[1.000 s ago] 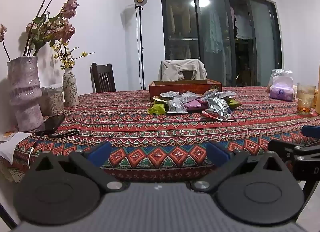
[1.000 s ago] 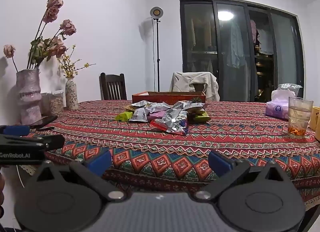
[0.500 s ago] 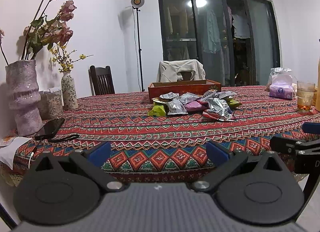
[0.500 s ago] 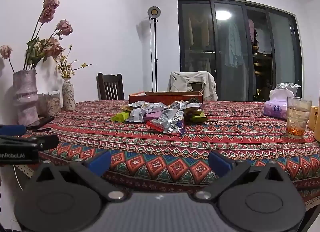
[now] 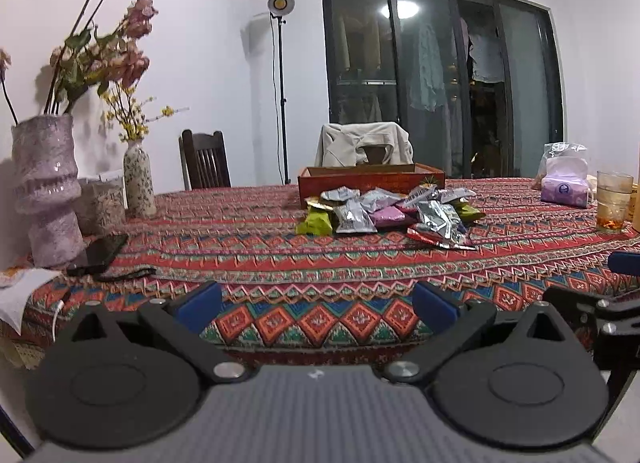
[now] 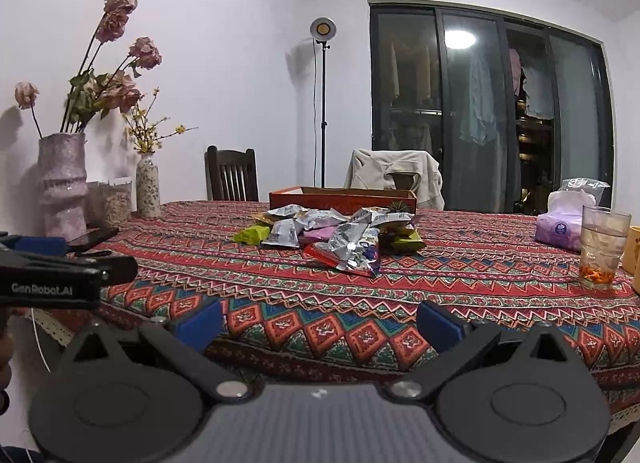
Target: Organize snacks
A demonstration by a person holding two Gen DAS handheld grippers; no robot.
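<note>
A pile of snack packets [image 5: 384, 213] in silver, green, purple and red lies mid-table on the patterned tablecloth [image 5: 248, 247]. Behind it stands a shallow red-brown box [image 5: 370, 180]. The pile [image 6: 332, 235] and box [image 6: 344, 196] also show in the right wrist view. My left gripper [image 5: 316, 305] is open and empty at the table's near edge, well short of the pile. My right gripper [image 6: 318, 323] is open and empty, also at the near edge. Each gripper shows at the side of the other's view.
At the left stand a large vase of dried flowers [image 5: 46, 191], a small vase [image 5: 138, 179], a jar [image 5: 102, 201] and a phone [image 5: 98, 253]. At the right are a tissue pack [image 5: 566, 187] and a glass [image 5: 610, 201]. Chairs stand beyond the table.
Both views have shifted slightly, dipping lower and then rising again. Both grippers stay open and empty; the snacks have not moved.
</note>
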